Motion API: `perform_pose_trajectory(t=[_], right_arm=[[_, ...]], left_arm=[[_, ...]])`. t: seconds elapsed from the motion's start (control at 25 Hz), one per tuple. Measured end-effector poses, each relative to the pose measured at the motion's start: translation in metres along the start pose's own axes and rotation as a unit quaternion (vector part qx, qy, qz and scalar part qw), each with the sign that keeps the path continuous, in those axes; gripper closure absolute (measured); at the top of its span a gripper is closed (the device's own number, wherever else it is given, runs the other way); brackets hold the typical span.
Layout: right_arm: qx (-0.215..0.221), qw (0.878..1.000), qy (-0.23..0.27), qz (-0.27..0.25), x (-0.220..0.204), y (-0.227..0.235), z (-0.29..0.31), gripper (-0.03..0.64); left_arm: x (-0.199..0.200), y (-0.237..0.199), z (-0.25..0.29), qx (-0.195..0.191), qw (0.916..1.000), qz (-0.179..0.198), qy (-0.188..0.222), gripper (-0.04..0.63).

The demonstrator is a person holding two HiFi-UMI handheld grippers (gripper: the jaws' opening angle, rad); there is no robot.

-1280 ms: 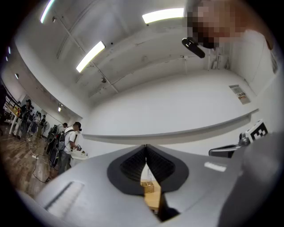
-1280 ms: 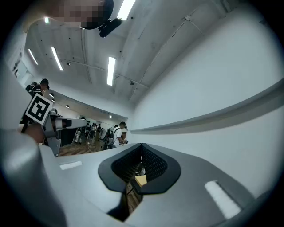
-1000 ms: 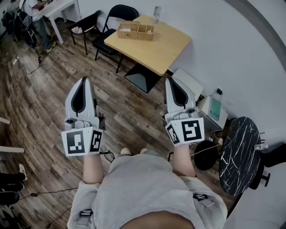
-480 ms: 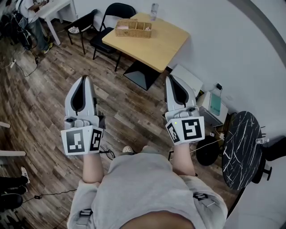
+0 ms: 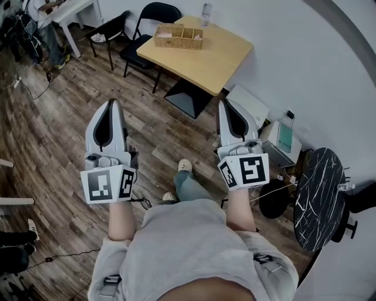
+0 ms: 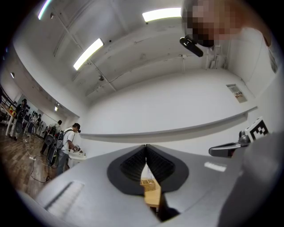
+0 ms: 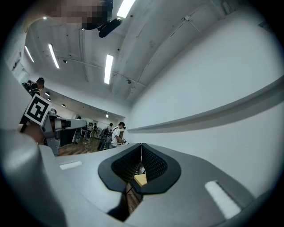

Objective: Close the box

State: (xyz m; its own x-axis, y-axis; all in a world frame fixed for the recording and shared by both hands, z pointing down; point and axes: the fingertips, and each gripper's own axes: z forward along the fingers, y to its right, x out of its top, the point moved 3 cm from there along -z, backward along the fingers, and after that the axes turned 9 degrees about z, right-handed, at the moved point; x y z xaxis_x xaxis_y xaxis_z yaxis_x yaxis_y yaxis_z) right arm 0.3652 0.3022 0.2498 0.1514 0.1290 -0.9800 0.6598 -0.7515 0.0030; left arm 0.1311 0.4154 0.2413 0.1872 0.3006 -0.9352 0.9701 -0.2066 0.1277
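Tan box (image 5: 178, 37) is sitting upright at the far end of a light wooden table (image 5: 217, 62), its top lying open, inner compartments showing.

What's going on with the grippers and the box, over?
Left gripper shut, empty. Right gripper shut, empty. Box on the wooden table, far ahead, untouched. Black chair at the table's side, likely not blocking. Over.

Two claws (image 5: 110, 104) (image 5: 224, 104), one wooden table (image 5: 217, 59), one wicker box (image 5: 178, 36), two black chairs (image 5: 158, 13) (image 5: 111, 28)
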Motion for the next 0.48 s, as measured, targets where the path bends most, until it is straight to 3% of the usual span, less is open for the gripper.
perform_pose_trajectory(t=[0.48], right_arm=[[0.018, 1.000, 0.015, -0.007, -0.011, 0.047, 0.090, 0.612]], left_arm=[[-0.029, -0.015, 0.087, 0.016, 0.9998, 0.003, 0.013, 0.537]])
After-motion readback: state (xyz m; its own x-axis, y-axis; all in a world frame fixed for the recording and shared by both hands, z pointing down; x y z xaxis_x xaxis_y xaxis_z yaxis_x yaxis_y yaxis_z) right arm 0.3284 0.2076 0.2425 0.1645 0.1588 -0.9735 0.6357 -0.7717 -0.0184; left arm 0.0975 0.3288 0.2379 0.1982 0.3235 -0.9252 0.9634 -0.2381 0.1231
